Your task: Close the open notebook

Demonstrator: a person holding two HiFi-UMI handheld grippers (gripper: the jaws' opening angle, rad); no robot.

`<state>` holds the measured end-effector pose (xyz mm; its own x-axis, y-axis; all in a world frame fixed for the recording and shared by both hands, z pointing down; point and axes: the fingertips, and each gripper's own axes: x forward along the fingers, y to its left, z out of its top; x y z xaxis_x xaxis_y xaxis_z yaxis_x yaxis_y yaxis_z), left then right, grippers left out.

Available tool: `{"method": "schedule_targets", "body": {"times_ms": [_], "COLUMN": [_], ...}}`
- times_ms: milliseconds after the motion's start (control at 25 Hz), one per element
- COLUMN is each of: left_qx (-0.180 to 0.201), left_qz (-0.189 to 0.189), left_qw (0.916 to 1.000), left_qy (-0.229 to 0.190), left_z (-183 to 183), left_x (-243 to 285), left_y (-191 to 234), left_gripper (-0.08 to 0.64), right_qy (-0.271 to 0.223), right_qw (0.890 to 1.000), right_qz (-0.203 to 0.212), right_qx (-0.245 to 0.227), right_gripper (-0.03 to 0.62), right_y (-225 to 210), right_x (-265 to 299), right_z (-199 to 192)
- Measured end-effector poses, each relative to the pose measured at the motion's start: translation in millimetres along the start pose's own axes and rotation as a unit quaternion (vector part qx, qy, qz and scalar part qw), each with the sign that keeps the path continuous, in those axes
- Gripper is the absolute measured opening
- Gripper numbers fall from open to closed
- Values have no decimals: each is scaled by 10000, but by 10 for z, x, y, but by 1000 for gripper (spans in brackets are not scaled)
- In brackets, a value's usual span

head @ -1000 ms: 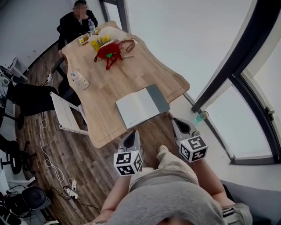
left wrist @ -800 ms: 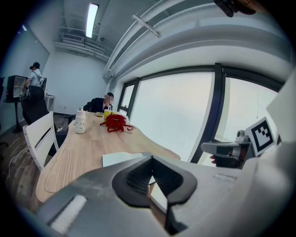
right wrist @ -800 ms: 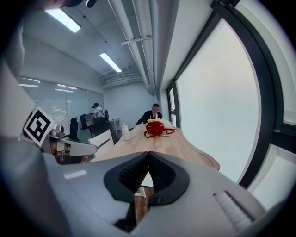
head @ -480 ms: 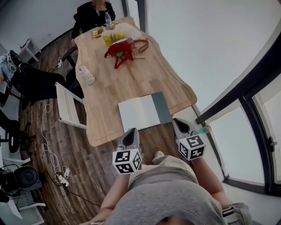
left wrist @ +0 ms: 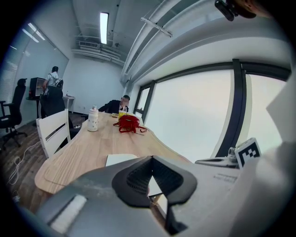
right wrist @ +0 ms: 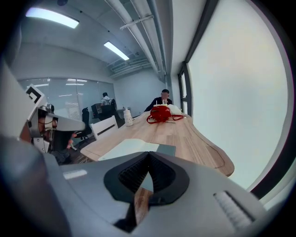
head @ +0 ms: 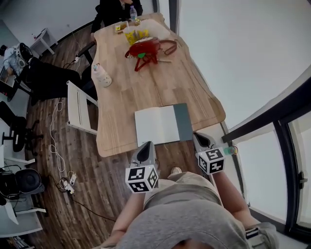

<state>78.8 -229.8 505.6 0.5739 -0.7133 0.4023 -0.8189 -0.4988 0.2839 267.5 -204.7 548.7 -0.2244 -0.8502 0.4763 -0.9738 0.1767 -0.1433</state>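
The open notebook (head: 159, 125) lies flat near the wooden table's (head: 121, 97) near edge, white pages up, with its grey cover (head: 183, 121) spread to the right. My left gripper (head: 145, 147) hangs shut just off the table's edge, below the notebook's left half. My right gripper (head: 199, 137) is shut too and sits close to the notebook's near right corner, apart from it. In the left gripper view the notebook (left wrist: 121, 159) shows beyond the closed jaws. The right gripper view has the notebook (right wrist: 132, 147) straight ahead of its closed jaws. Nothing is held.
Farther up the table are a red bag (head: 146, 48), a white bottle (head: 101, 75) and yellow items (head: 136, 35); a person (head: 116, 7) sits at the far end. A white chair (head: 77, 114) stands at the table's left. Windows run along the right; cables lie on the floor.
Both grippers have drawn nearer to the table's near edge, the right one more, toward the notebook's near right corner. The notebook lies open as before.
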Motion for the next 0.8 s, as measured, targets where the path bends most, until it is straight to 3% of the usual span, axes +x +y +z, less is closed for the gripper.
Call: {"method": "schedule_targets", "body": {"times_ms": [400,800], "left_qx": [-90,-177], "left_qz": [330,529], "left_qw": [9993,9983], "left_qy": [155,187], "left_z": [-144,-162], "left_x": [67,149], "left_y": [94,202], "left_gripper": [5,5], "right_qy": [720,1363], "right_qw": [9970,9881], "right_qz": [213,455], "right_qx": [158,548], "right_gripper": [3,123], "right_y": [-221,-364], "right_x": [372,618], "right_z": [-484,-893]}}
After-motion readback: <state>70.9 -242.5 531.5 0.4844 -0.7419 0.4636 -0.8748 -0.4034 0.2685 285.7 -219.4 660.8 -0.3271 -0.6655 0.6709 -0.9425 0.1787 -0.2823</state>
